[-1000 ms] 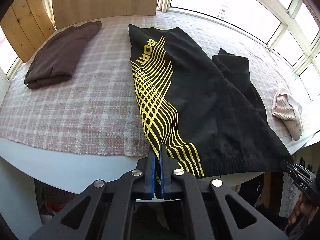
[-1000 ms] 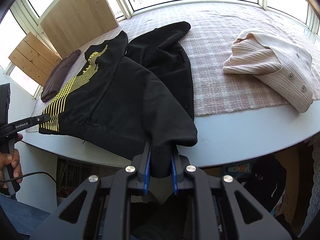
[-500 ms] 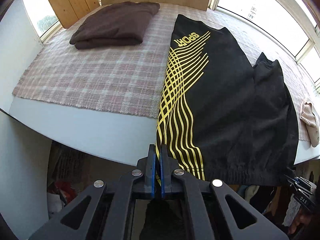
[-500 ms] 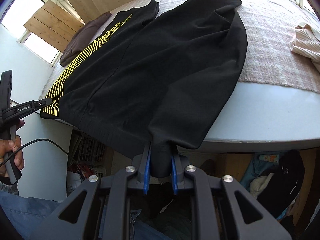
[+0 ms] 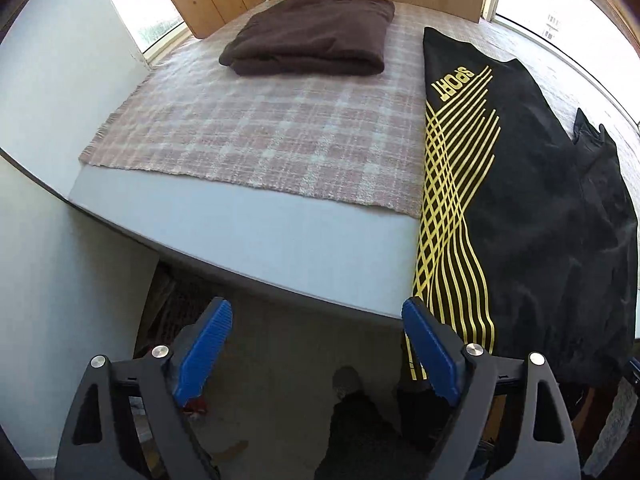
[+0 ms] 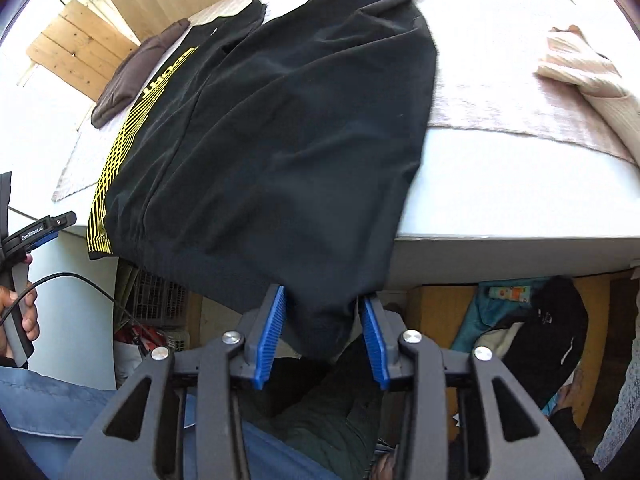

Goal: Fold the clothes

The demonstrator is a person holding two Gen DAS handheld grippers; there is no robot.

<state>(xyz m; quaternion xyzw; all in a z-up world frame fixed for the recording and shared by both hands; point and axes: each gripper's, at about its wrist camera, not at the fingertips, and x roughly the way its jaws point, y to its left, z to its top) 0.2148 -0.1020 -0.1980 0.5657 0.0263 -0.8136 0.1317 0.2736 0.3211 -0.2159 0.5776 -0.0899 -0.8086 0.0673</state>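
A black garment [image 5: 540, 200] with yellow stripes and "SPORT" print lies flat on the table, its hem hanging over the front edge. My left gripper [image 5: 316, 312] stands wide open below the table edge, with its right pad [image 5: 428, 344] just beside the striped hem corner and nothing between its fingers. In the right wrist view the same black garment [image 6: 280, 140] drapes off the edge. Its hem corner hangs loosely between the parted pads of my right gripper [image 6: 323, 298], which is open.
A folded brown garment [image 5: 312, 40] sits at the back left on the plaid blanket [image 5: 260, 132]. A cream knit cardigan [image 6: 592, 80] lies to the right. The white table edge [image 5: 240, 232] runs in front; boxes and clothes sit below it. A hand [image 6: 24, 312] holds the left gripper.
Both grippers have opened and let go of the hem. The garment has been pulled toward the front edge and now lies spread out. The left gripper swung left.
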